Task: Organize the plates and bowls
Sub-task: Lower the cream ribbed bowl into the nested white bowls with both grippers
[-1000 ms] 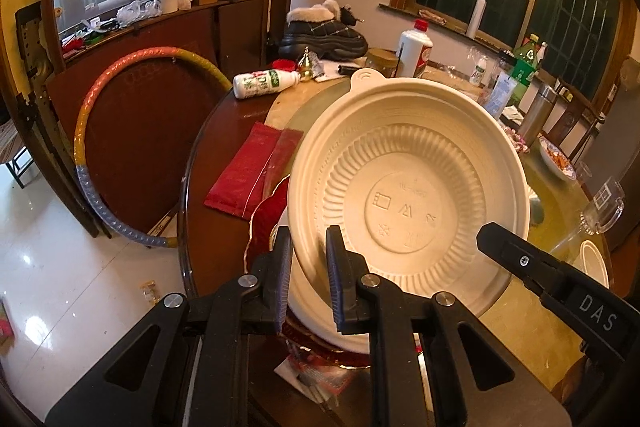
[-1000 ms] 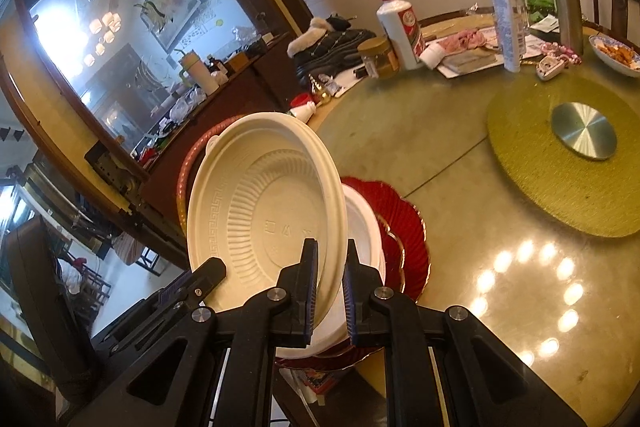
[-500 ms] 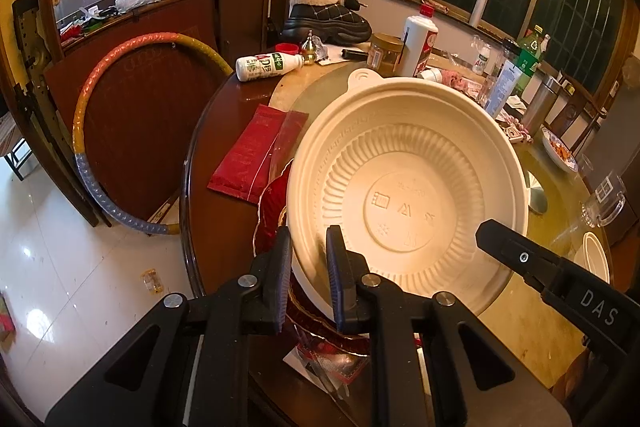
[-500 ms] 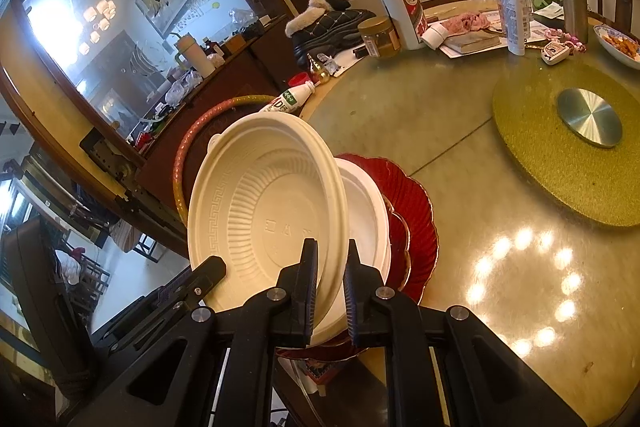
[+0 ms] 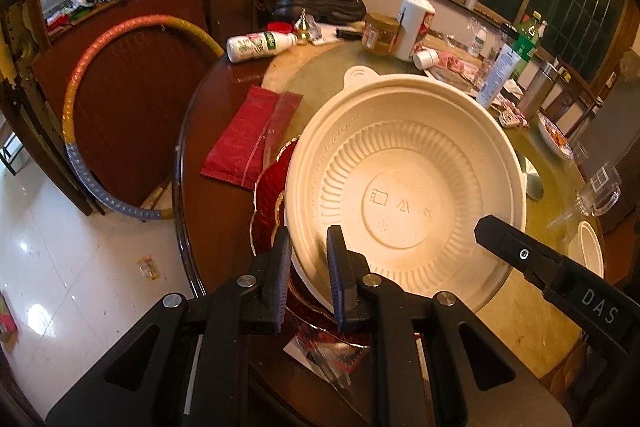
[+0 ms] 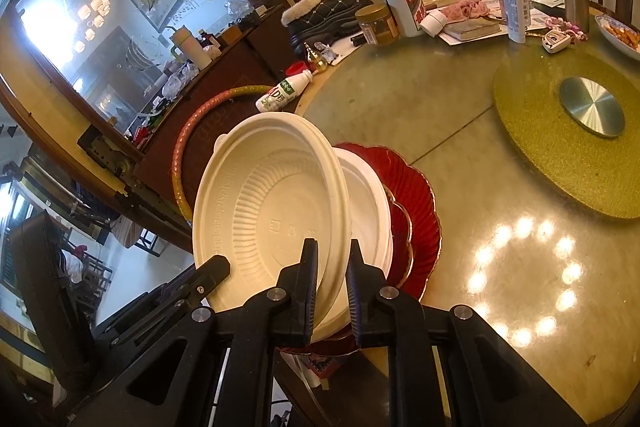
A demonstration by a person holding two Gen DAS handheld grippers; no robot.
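Observation:
A large cream disposable bowl (image 5: 404,187) is held by both grippers. My left gripper (image 5: 306,269) is shut on its near left rim. My right gripper (image 6: 332,279) is shut on its near right rim; the bowl (image 6: 268,211) shows tilted there. The right gripper's finger (image 5: 516,251) reaches in from the right in the left wrist view. Under the bowl lies a white bowl (image 6: 372,203) on red scalloped plates (image 6: 416,211), also seen in the left wrist view (image 5: 268,195), at the table's near edge.
A round wooden table (image 5: 216,107) with a glass top (image 6: 440,131) and a lazy-Susan mat (image 6: 568,135). A red packet (image 5: 248,135), a lying bottle (image 5: 260,45), bottles, a jar, a food plate (image 5: 554,139), a glass (image 5: 598,191) and a small white bowl (image 5: 590,247). A hoop (image 5: 80,115) leans at the left.
Both grippers have lifted the cream bowl a little higher over the stack and the views have drawn back slightly. The grips are unchanged.

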